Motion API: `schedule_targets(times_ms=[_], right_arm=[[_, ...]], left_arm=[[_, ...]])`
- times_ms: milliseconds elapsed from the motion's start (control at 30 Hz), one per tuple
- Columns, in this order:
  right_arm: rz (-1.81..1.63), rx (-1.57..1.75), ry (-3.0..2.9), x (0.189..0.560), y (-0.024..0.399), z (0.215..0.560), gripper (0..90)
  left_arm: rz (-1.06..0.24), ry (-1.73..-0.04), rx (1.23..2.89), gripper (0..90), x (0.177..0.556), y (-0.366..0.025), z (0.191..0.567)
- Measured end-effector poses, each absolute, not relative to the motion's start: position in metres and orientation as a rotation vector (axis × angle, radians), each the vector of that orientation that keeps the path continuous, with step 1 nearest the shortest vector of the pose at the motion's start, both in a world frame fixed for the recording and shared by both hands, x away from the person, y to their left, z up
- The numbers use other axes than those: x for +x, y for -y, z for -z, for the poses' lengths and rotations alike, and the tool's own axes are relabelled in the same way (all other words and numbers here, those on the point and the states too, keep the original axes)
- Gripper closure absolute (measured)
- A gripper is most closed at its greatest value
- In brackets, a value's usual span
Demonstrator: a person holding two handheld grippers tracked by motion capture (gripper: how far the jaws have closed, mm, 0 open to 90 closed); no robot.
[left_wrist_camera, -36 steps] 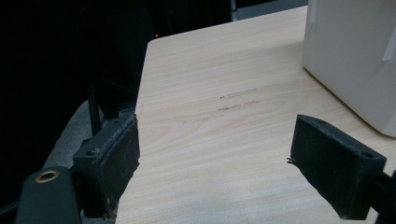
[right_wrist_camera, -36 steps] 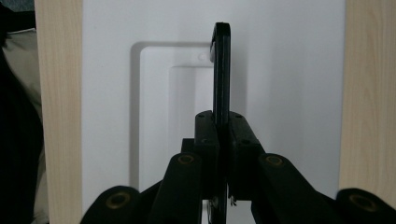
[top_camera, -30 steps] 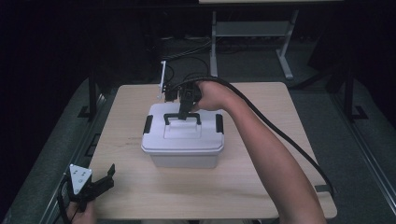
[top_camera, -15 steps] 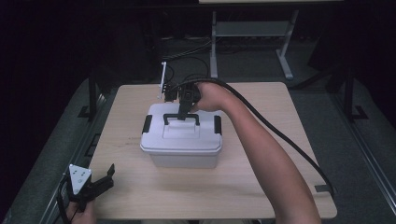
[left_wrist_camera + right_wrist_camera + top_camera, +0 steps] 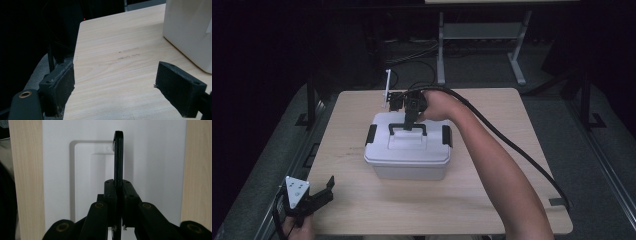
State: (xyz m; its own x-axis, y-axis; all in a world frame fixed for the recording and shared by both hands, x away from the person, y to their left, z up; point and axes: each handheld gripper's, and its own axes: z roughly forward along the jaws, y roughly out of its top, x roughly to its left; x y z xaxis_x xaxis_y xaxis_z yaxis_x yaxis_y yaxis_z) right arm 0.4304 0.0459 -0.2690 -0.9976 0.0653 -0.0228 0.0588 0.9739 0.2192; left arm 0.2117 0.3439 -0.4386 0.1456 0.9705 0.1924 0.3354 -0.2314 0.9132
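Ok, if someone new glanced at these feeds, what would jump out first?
The white box in the middle of the table, with the right gripper clamped on its raised black handle. Then the left gripper, open, at the table's near left corner, apart from the box.

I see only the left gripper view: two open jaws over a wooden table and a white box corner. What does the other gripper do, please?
Observer: The right gripper is shut on the black handle of the white box.
Operator: Is the handle standing up?
Observer: Yes, it stands upright above the lid.
Operator: Are the latches closed?
Observer: Two black side latches lie flat against the box; whether they are locked, I cannot tell.
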Motion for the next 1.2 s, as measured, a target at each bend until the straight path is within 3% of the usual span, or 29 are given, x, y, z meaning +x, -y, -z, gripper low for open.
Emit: schedule_targets(times_ms=[300,1200], right_arm=[[-0.349,0.103,-3.095,0.4312,-0.0442,0.2692,83.0],[-0.372,0.106,-3.103,0.422,-0.0358,0.2613,68.1]], left_arm=[[-1.095,-1.267,1.69,15.0,0.2116,-0.3434,0.4385],[-1.093,-1.261,1.698,15.0,0.2111,-0.3409,0.4384]])
